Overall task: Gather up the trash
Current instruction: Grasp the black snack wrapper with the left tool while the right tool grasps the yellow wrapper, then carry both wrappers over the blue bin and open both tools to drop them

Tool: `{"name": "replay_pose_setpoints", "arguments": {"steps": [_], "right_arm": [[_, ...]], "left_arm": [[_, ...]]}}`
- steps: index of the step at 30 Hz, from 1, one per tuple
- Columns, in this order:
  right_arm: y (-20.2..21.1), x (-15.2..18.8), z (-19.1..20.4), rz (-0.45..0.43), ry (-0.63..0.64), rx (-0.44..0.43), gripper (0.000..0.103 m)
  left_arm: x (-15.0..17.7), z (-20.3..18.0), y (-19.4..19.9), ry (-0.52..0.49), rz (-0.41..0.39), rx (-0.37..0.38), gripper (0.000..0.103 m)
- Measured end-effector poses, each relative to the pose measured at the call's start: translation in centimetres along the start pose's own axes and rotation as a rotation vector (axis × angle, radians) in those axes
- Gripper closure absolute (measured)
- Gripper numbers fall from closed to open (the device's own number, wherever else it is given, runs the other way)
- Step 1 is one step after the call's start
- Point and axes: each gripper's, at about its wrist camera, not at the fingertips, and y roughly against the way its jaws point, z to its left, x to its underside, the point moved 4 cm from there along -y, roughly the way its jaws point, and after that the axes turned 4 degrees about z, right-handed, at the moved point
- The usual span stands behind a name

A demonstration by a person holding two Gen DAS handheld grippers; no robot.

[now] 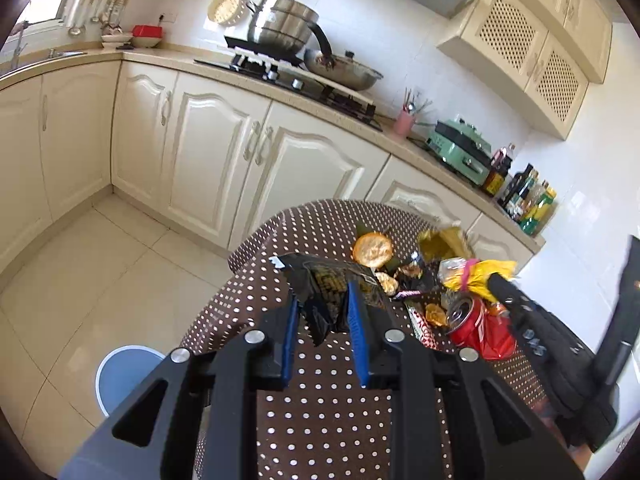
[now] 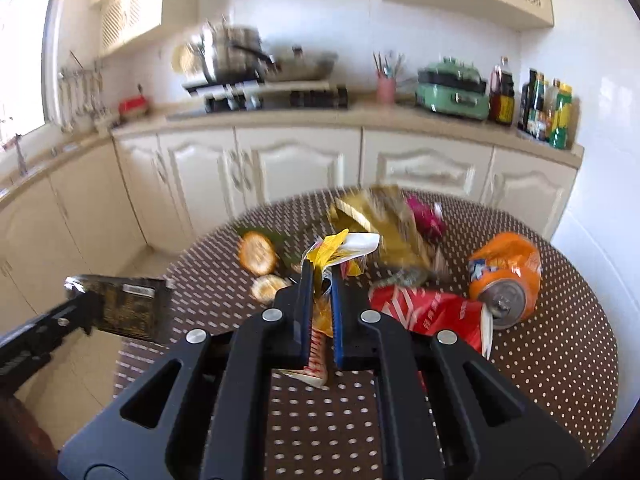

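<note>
My left gripper [image 1: 323, 294] is shut on a black snack wrapper [image 1: 320, 280], held above the near left part of the round polka-dot table [image 1: 320, 408]; the same wrapper [image 2: 120, 306] shows at the left of the right wrist view. My right gripper [image 2: 320, 276] is shut on a yellow and white wrapper [image 2: 340, 248], lifted over the table's middle; it shows as a yellow wrapper [image 1: 480, 274] in the left wrist view. On the table lie a crushed orange can [image 2: 504, 276], a red wrapper [image 2: 428, 310], a gold bag [image 2: 376, 216], a crushed red can [image 1: 468, 318] and round crackers [image 2: 258, 252].
A blue bin [image 1: 124, 376] stands on the tiled floor left of the table. Cream cabinets [image 1: 208, 152] and a counter with a stove [image 1: 288, 76], pots, a green appliance [image 1: 460, 146] and bottles [image 1: 528, 200] run behind the table. A pink fruit [image 2: 430, 216] lies at the far edge.
</note>
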Motion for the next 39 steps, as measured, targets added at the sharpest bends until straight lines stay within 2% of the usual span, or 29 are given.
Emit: {"name": "replay_pose_setpoints", "arguments": {"steps": [2, 8, 10, 13, 17, 21, 27, 31, 35, 39], "right_arm": [[1.3, -0.5, 1.4, -0.027, 0.007, -0.059, 0.095], [2.0, -0.4, 7.5, -0.013, 0.069, -0.243, 0.095], [1.5, 0.2, 10.6, 0.018, 0.092, -0.326, 0.095], [0.2, 1.8, 15.2, 0.071, 0.137, -0.406, 0.095], [-2.6, 4.7, 20.9, 0.172, 0.195, -0.482, 0.095], [-5.6, 7.7, 24.7, 0.261, 0.235, -0.51, 0.095], [-9.5, 10.4, 27.9, 0.348, 0.262, -0.518, 0.095], [-11.2, 11.0, 28.7, 0.37, 0.262, -0.51, 0.095], [-12.2, 11.4, 28.8, 0.386, 0.258, -0.506, 0.095], [-12.6, 12.0, 28.7, 0.4, 0.258, -0.507, 0.095]], "left_arm": [[-0.2, 0.8, 0.8, 0.013, -0.016, -0.008, 0.081], [0.1, 5.3, 2.8, 0.07, -0.023, -0.079, 0.081], [0.2, 7.4, 3.3, 0.095, -0.022, -0.112, 0.08], [0.8, 11.4, 4.0, 0.152, -0.011, -0.179, 0.081], [2.2, 17.4, 4.1, 0.231, 0.061, -0.308, 0.08], [3.3, 22.1, 3.2, 0.297, 0.124, -0.376, 0.08], [4.5, 25.9, 0.6, 0.333, 0.198, -0.403, 0.079], [4.8, 27.2, -1.1, 0.353, 0.243, -0.365, 0.078], [4.7, 27.8, -2.0, 0.363, 0.255, -0.361, 0.065], [5.0, 28.1, -2.4, 0.368, 0.264, -0.377, 0.062]]}}
